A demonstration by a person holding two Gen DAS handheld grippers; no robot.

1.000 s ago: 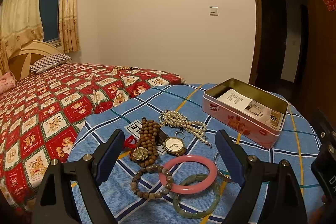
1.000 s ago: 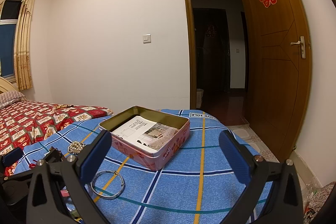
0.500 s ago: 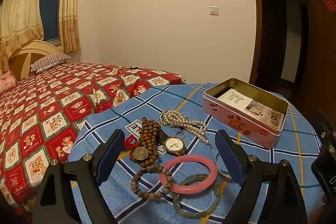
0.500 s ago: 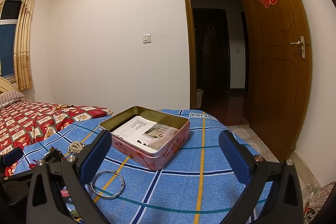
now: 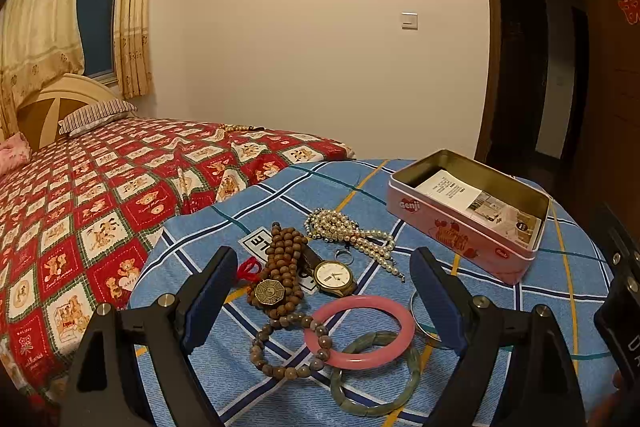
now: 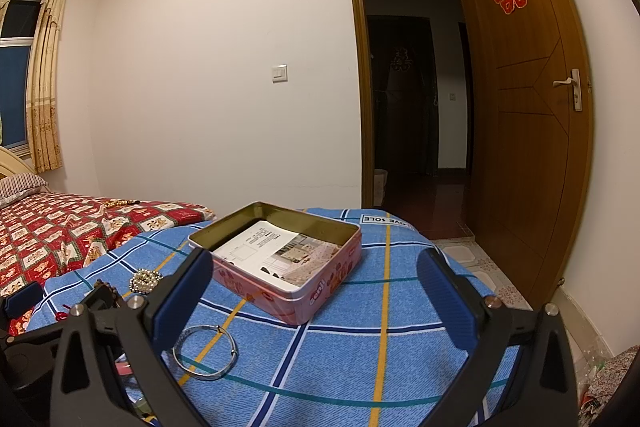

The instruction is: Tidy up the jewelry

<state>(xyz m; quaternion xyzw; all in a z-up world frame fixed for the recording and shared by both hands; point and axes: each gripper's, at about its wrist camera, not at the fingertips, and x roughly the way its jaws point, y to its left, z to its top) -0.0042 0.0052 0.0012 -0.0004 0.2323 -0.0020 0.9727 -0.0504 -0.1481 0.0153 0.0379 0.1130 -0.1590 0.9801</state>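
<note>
On the blue checked cloth (image 5: 560,279) lies jewelry: a pearl necklace (image 5: 348,233), wooden prayer beads (image 5: 282,263) with a brass medallion, a wristwatch (image 5: 334,277), a pink bangle (image 5: 359,331), a green jade bangle (image 5: 376,373), a dark bead bracelet (image 5: 288,349) and a thin silver bangle (image 6: 206,351). An open pink tin (image 5: 468,215) holding printed paper stands at the right; it is also in the right wrist view as the tin (image 6: 280,263). My left gripper (image 5: 324,299) hangs open above the jewelry. My right gripper (image 6: 314,303) is open in front of the tin, holding nothing.
A bed with a red patterned quilt (image 5: 88,195) lies left of the cloth. An open wooden door (image 6: 532,107) and a dark doorway (image 6: 412,99) stand to the right. The left gripper's body (image 6: 48,323) shows at the lower left of the right wrist view.
</note>
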